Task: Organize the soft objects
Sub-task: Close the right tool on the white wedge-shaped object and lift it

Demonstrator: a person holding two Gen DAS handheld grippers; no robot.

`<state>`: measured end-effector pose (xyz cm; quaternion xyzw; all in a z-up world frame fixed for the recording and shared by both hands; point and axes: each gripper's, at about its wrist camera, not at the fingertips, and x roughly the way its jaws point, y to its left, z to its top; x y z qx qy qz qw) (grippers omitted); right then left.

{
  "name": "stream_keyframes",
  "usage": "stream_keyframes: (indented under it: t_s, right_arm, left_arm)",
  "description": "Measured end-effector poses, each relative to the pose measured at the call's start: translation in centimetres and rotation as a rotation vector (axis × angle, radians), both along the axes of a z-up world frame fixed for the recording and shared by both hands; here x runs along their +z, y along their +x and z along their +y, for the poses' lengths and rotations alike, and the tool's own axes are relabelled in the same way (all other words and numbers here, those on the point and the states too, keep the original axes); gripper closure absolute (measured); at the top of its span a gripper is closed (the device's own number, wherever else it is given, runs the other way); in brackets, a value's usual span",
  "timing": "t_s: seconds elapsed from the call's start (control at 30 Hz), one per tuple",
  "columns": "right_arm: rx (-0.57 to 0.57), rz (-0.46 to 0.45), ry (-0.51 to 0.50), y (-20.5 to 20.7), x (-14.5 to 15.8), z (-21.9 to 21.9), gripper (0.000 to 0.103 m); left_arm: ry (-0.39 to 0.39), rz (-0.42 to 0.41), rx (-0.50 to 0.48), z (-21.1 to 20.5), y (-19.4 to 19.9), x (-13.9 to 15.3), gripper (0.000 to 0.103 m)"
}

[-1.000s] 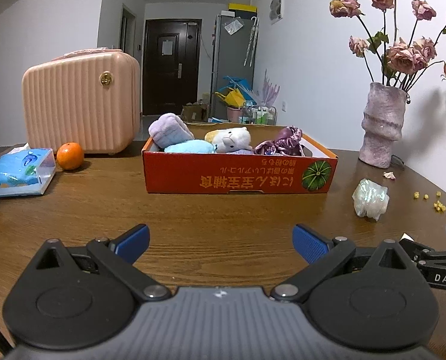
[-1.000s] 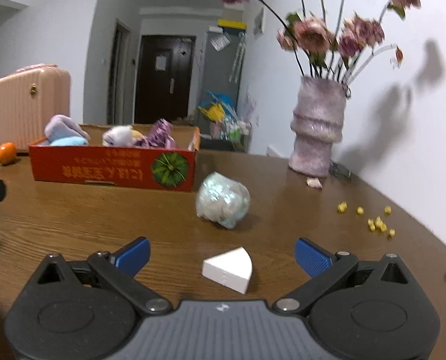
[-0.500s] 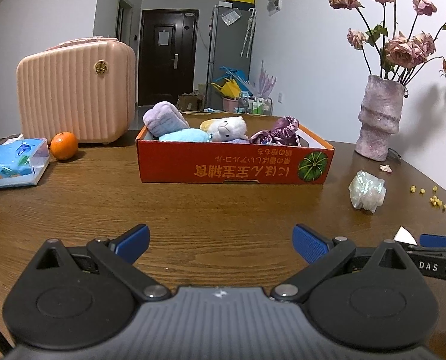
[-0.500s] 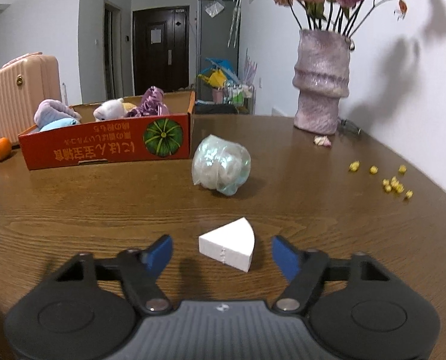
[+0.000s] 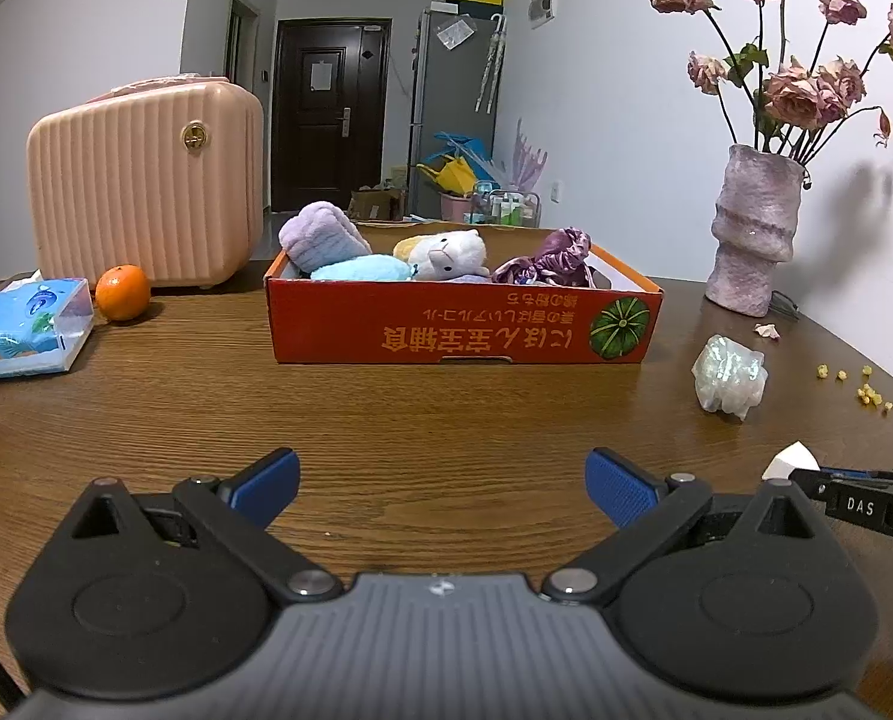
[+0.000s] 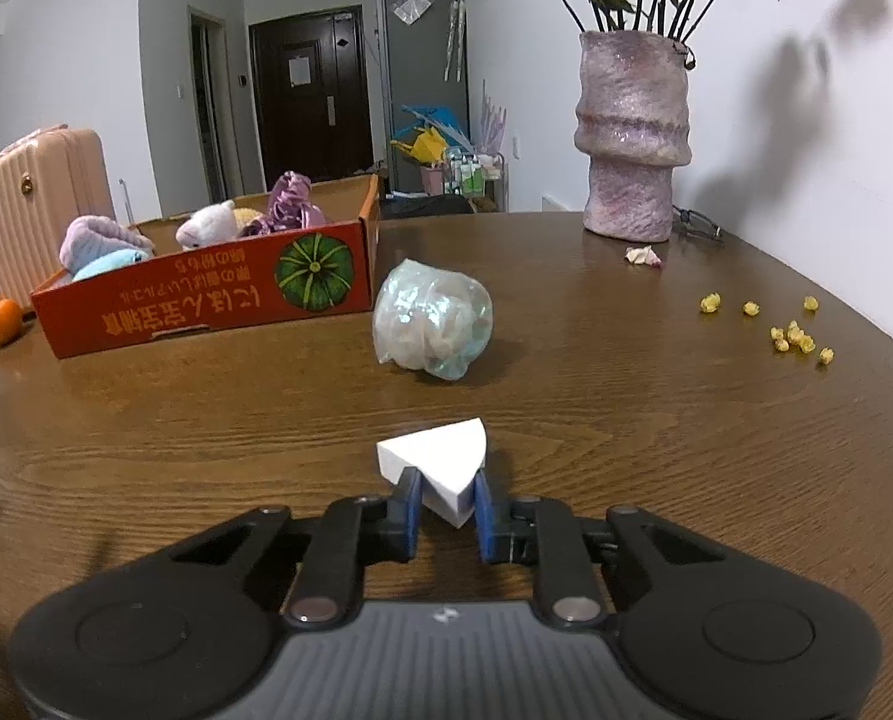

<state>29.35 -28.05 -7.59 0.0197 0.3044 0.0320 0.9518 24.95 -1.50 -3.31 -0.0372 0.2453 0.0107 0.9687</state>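
Observation:
A white wedge-shaped sponge (image 6: 440,462) lies on the wooden table (image 6: 626,408), and my right gripper (image 6: 445,501) is shut on its near corner, blue pads pressing both sides. From the left wrist view the sponge (image 5: 788,461) shows at the right edge, at the tip of the right gripper (image 5: 806,474). A crumpled iridescent bag (image 6: 431,319) sits just beyond the sponge. The orange cardboard box (image 5: 464,330) holds a lilac towel (image 5: 321,235), a light blue cloth, a white plush toy (image 5: 449,252) and a purple scrunchie (image 5: 548,261). My left gripper (image 5: 443,483) hovers open over bare table.
A pink ribbed case (image 5: 146,204), an orange (image 5: 122,293) and a tissue pack (image 5: 23,327) stand at the left. A purple vase (image 6: 629,138) of dried roses stands at the back right, with a fallen petal (image 6: 643,255) and scattered yellow bits (image 6: 791,333) near the table's right edge.
My right gripper moved forward and a little down to the white sponge, and its jaws went from wide open to shut on it. The left gripper stayed put.

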Motion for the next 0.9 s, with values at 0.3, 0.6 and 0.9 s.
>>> stream_keyframes:
  t_s: [0.3, 0.6, 0.9]
  right_arm:
    - [0.006, -0.038, 0.011, -0.5, 0.4, -0.1, 0.087]
    - [0.005, -0.083, 0.005, -0.9, 0.9, -0.1, 0.088]
    - [-0.019, -0.125, 0.002, -0.9, 1.3, -0.9, 0.088]
  left_arm:
    - [0.002, 0.001, -0.001, 0.0, 0.0, 0.0, 0.0]
    - [0.005, 0.008, -0.014, -0.4, 0.2, 0.0, 0.0]
    - [0.011, 0.024, -0.059, -2.8, 1.3, -0.2, 0.0]
